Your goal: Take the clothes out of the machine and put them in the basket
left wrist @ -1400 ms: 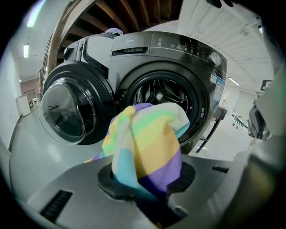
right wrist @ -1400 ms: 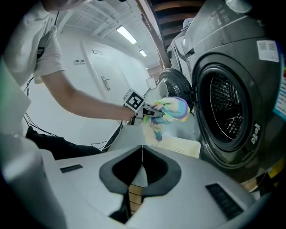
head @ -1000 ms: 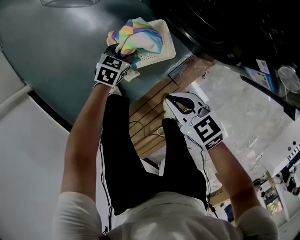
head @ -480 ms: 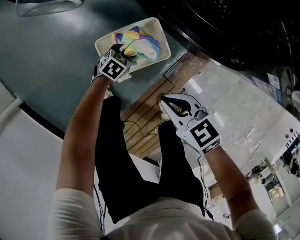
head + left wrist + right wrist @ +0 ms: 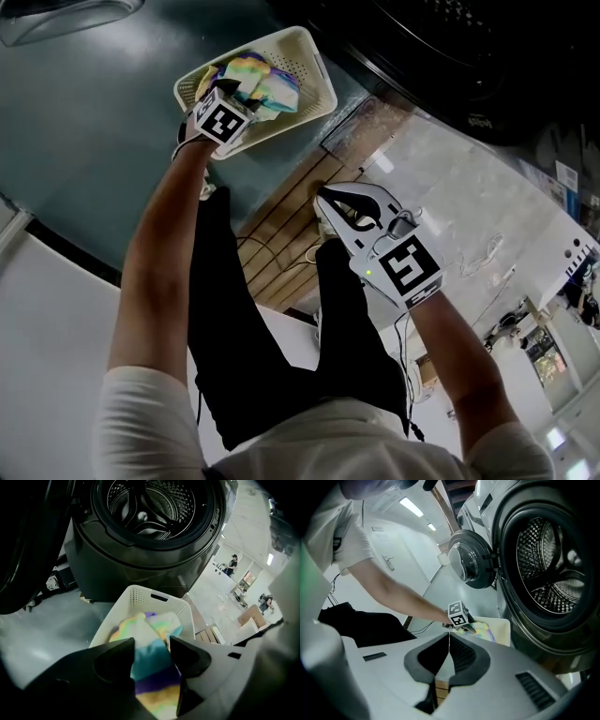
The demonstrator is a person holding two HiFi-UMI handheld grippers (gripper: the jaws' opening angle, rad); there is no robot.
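No text, brand or number could be read anywhere. Only coded black-and-white square patterns showed, with no letters or digits: one on the left cube point(image 5: 223, 122), just behind the left jaws, and one on the right cube point(image 5: 406, 269), just behind the right jaws. A small pale label point(image 5: 478, 120) sat on the dark front of the washing machine point(image 5: 422, 47), ahead of the right jaws and off to their side. It was too small to make out.
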